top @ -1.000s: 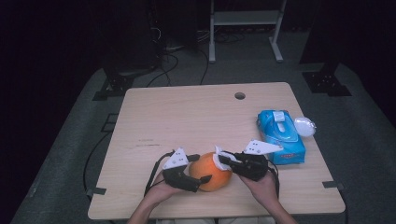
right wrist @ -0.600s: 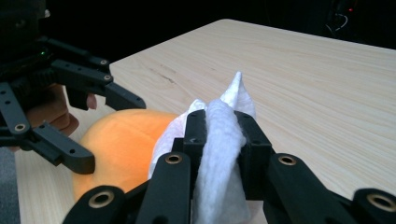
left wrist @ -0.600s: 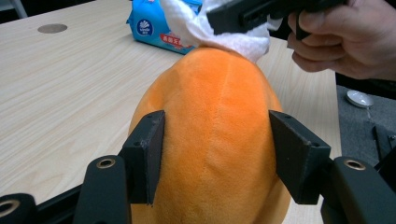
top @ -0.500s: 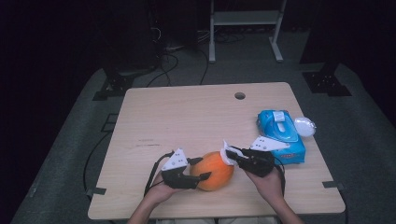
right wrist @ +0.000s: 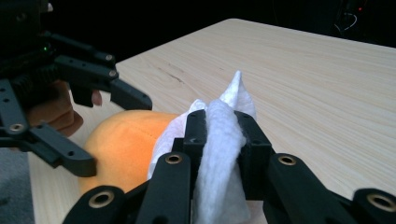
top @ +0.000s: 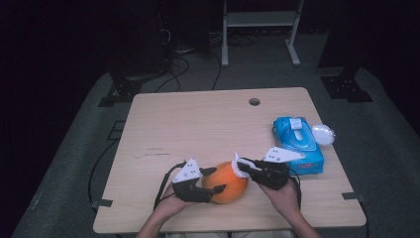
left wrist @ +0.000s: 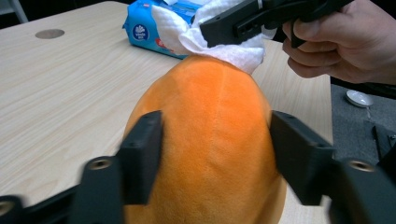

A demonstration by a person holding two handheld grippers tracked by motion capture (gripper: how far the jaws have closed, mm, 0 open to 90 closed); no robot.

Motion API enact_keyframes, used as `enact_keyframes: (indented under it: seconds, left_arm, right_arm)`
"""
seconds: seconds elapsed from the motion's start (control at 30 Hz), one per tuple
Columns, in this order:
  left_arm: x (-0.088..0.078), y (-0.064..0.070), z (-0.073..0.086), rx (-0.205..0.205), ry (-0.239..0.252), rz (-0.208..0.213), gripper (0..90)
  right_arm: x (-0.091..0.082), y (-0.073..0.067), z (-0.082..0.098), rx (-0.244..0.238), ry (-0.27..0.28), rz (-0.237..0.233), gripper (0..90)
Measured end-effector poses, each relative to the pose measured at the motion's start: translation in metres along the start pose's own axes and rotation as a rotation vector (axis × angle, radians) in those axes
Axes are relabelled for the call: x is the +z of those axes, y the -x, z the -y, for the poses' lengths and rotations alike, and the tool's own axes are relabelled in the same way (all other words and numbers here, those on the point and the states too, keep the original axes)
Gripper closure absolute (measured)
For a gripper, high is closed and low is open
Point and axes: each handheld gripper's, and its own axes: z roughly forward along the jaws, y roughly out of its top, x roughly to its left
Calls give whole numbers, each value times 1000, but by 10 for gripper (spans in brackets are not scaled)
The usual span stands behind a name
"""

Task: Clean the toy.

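Down at the lower middle of the high view, a round orange plush ball [top: 227, 182] lay on the pale wooden table [top: 198, 129], near its front edge. The left gripper [top: 215, 179] came at the plush ball from the left with one jaw on either side of it; its jaws had just been opening a little, and in the left gripper view they stood just beside the orange fabric [left wrist: 210, 144], the ball between them, without clearly pressing it. The right gripper [top: 239, 165] was clamped tight on a crumpled white wet wipe [right wrist: 219, 140], and that wipe rested against the ball's upper right side [left wrist: 224, 42]. To the right in the high view, a blue pack of wipes [top: 298, 143] lay flat, well apart from the ball.
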Motion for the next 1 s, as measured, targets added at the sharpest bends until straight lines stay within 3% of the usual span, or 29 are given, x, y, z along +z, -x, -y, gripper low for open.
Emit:
enact_keyframes:
  seconds: [0.1, 0.17, 0.3, 0.4, 0.47, 0.6, 0.7, 0.77, 0.87, 0.93, 1.0]
  left_arm:
    - [0, -5, 4, -20, -23, -26, 198]
    - [2, -8, 8, -53, -32, -18, 162]
    - [3, -4, 9, -19, -42, -21, 260]
    - [1, -1, 7, 23, -65, -28, 350]
    - [-2, -2, 6, 16, -60, -23, 386]
    - [-6, -1, 2, -16, -25, -12, 416]
    - [-5, 3, -2, 8, -32, -22, 415]
    - [-4, 4, -2, 27, -41, -27, 403]
    - [-3, 2, 0, 20, -36, -32, 315]
    - [-2, 0, 2, 4, -28, -26, 223]
    - [-2, -2, 3, 3, -28, -25, 193]
  right_arm:
    - [1, 3, 1, 12, 0, 0, 757]
    - [0, 6, 2, 23, 0, 2, 757]
    - [1, -4, -1, 12, 6, -21, 756]
    - [4, -15, -5, 14, 17, -104, 756]
    - [6, -19, -6, -14, 7, -95, 757]
    - [3, -6, -3, 8, 1, -46, 757]
    - [2, 1, 0, 47, 9, -42, 757]
    - [1, -6, -2, 40, 15, -55, 757]
    - [2, -15, -5, -6, 6, -64, 757]
    - [4, -13, -3, -12, -4, -58, 757]
    - [5, -8, 0, 5, -9, -48, 757]
